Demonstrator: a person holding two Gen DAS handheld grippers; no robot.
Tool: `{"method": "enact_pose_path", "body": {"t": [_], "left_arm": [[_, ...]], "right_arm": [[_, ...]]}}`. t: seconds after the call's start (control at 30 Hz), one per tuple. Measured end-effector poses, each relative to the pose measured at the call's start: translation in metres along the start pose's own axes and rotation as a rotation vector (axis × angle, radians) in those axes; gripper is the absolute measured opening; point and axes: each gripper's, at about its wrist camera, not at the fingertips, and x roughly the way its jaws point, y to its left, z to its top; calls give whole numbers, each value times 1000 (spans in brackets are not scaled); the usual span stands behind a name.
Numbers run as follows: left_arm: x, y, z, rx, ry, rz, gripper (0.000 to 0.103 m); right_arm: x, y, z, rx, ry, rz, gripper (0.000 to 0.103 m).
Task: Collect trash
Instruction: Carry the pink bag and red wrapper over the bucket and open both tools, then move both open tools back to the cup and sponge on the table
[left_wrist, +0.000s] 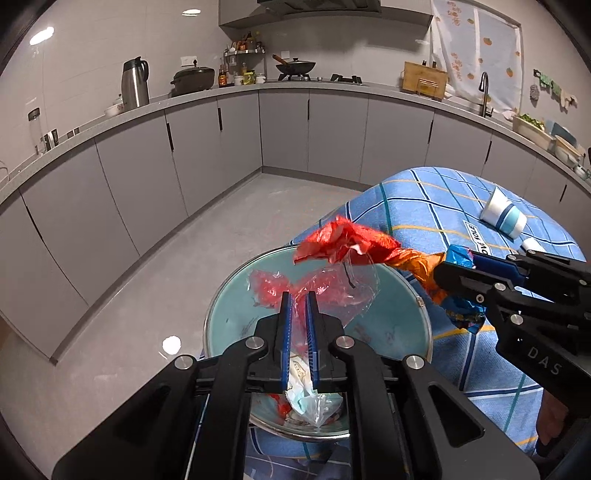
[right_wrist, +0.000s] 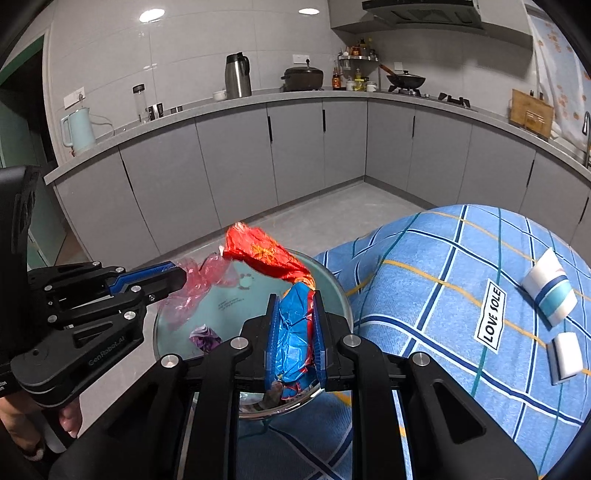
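Trash items are held over a round metal bowl (left_wrist: 221, 314) that sits at the edge of a table covered by a blue checked cloth (right_wrist: 424, 295). The left gripper (left_wrist: 299, 299) has its jaws pressed together on a pink-and-clear plastic wrapper (left_wrist: 332, 288), which hangs above the bowl's pale interior. The right gripper (right_wrist: 295, 306) pinches a crumpled blue, orange and red foil wrapper (right_wrist: 291, 332); its red end (left_wrist: 343, 240) projects over the bowl's far rim. Both grippers converge above the bowl, close beside each other, with the two wrappers nearly touching. More scraps lie inside the bowl. Beyond the bowl's left rim the grey floor (left_wrist: 207, 229) is open up to the grey cabinets (left_wrist: 147, 173). On the cloth to the right, well apart from the bowl, lie a tipped paper cup (right_wrist: 550, 288) and a white block (right_wrist: 567, 356).
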Motion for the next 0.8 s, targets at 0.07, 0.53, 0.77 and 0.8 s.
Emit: {"method": "enact_pose_path", "body": {"t": [0.07, 0.53, 0.77, 0.8], "left_arm": [[1, 2, 0, -2, 1, 0, 10], [-6, 9, 2, -33, -35, 45, 63], [-10, 11, 4, -40, -51, 59, 75], [-11, 13, 4, -42, -54, 58, 75]], "right_arm": [[1, 1, 0, 3, 2, 6, 17], [-8, -14, -1, 51, -27, -11, 43], [-12, -13, -2, 48, -35, -13, 45], [-12, -13, -2, 47, -35, -14, 45]]}}
